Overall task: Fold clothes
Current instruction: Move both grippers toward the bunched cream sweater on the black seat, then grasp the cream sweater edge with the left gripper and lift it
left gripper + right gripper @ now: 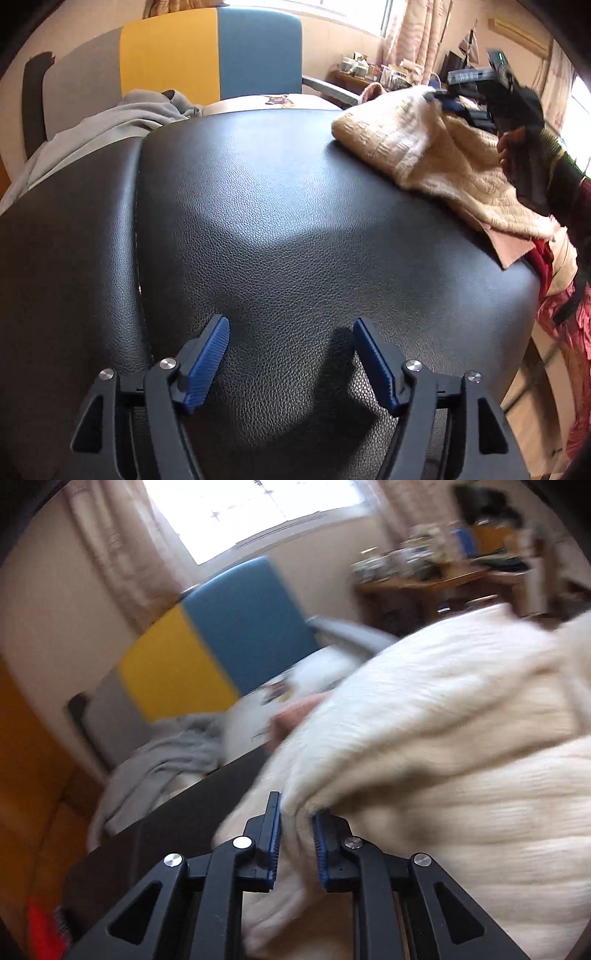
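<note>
We see the left gripper [291, 360] hovering with its blue-padded jaws spread wide and nothing between them, just above the black leather cushion [295, 221]. The right gripper [295, 836] is clenched on a fold of the cream knitted sweater [443, 775], which lies bunched at the cushion's far right edge and is partly lifted. Beyond the cushion, a grey garment [110, 122] lies crumpled near a chair with yellow and blue panels [214, 51].

sweater [436, 155]: fuzzy cream knit | cushion [295, 221]: glossy grained black leather
</note>
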Demonstrator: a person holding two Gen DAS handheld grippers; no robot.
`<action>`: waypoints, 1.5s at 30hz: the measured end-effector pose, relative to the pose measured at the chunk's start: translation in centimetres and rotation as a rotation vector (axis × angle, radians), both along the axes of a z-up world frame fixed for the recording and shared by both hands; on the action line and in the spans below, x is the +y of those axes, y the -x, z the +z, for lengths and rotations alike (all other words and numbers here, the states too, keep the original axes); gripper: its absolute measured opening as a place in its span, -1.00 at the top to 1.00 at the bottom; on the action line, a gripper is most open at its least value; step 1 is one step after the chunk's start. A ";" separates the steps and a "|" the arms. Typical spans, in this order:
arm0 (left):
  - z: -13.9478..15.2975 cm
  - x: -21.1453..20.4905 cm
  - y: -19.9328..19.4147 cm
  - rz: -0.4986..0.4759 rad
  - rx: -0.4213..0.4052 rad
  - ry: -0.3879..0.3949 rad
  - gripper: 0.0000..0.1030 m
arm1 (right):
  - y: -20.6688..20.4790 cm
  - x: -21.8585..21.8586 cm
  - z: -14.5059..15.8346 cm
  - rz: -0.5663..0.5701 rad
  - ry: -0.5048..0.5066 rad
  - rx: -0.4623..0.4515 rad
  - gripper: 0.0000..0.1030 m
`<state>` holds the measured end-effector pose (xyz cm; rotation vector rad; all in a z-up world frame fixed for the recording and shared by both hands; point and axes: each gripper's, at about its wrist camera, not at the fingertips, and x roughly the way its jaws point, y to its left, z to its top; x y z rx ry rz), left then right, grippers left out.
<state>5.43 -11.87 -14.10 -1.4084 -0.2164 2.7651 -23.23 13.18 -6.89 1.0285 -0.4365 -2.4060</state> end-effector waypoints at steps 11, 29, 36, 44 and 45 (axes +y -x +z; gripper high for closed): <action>0.6 -4.1 -2.2 0.108 -0.045 -0.087 -0.29 | -13.3 -7.7 -4.6 0.418 0.099 -0.085 0.95; 10.9 7.6 14.9 -0.199 0.133 -0.011 -0.32 | -16.9 2.9 -5.6 0.110 -0.360 0.023 -0.48; 11.1 11.5 22.3 -0.246 0.129 0.023 -0.32 | -15.7 5.6 -8.2 0.082 -0.254 -0.038 -0.61; 9.3 15.9 28.7 -0.275 0.106 0.241 -0.32 | -16.3 6.3 -8.8 0.120 -0.204 -0.008 -0.96; 8.9 16.4 29.3 -0.274 0.100 0.271 -0.32 | -16.4 6.0 -8.8 0.125 -0.210 0.000 -1.00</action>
